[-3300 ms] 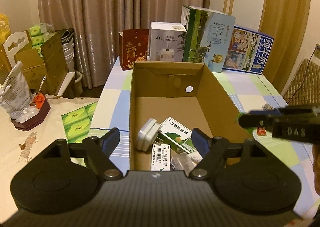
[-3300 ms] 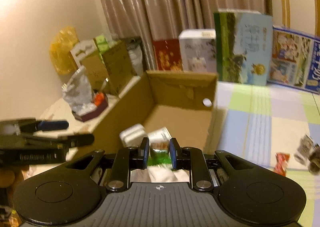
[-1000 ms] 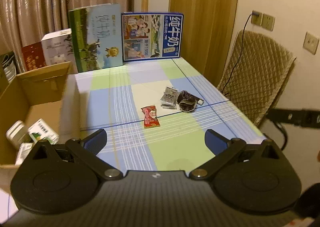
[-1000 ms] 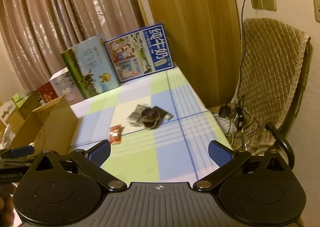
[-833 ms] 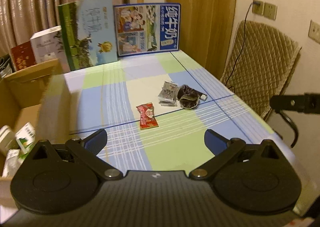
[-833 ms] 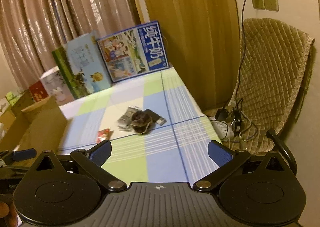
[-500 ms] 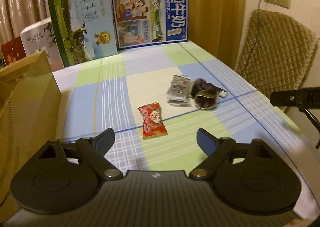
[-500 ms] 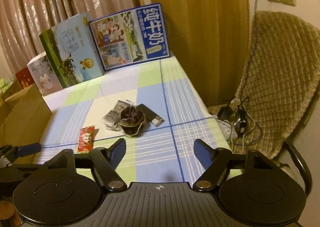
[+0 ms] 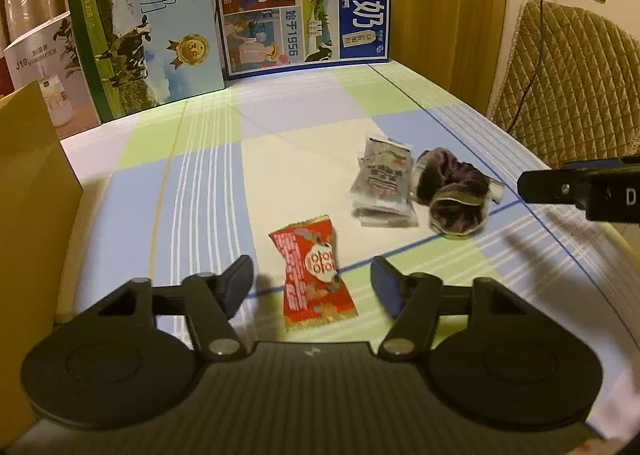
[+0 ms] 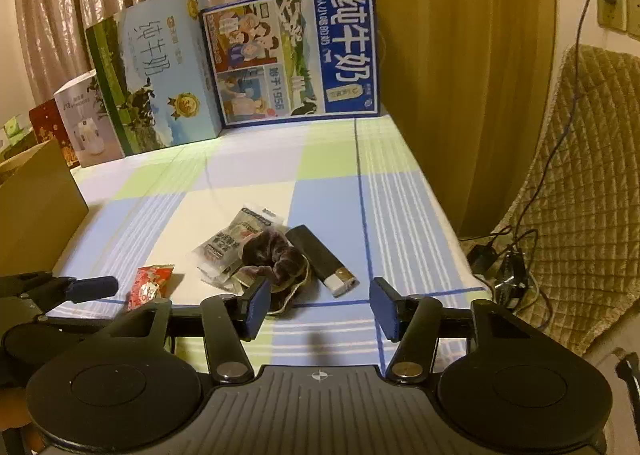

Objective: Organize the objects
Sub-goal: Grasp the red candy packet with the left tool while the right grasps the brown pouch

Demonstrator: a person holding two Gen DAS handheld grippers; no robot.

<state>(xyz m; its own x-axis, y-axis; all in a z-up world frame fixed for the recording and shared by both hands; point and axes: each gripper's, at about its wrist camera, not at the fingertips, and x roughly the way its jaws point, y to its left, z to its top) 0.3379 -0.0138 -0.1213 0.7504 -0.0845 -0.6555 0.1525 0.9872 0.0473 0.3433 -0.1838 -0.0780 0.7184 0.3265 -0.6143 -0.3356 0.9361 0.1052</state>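
A red snack packet (image 9: 314,271) lies on the checked tablecloth, between the open fingers of my left gripper (image 9: 312,285), just above the cloth. Behind it lie a grey sachet pile (image 9: 382,185) and a dark velvet scrunchie (image 9: 454,191). In the right wrist view my right gripper (image 10: 320,309) is open and empty, low over the cloth just in front of the scrunchie (image 10: 276,255) and a black lighter (image 10: 322,259); the red packet (image 10: 150,283) and sachets (image 10: 232,241) lie to its left. The cardboard box (image 9: 28,183) stands at the left.
Two milk cartons, green (image 9: 144,31) and blue (image 9: 304,3), stand along the table's back edge beside a white box (image 10: 86,123). A quilted chair (image 10: 588,191) with cables (image 10: 504,259) under it is past the table's right edge. The right gripper's finger (image 9: 560,185) shows at the left view's right.
Both grippers swung away from the box to the right part of the table, came down and closed in on the loose items. The right gripper was shut 3.3 s ago and is open now.
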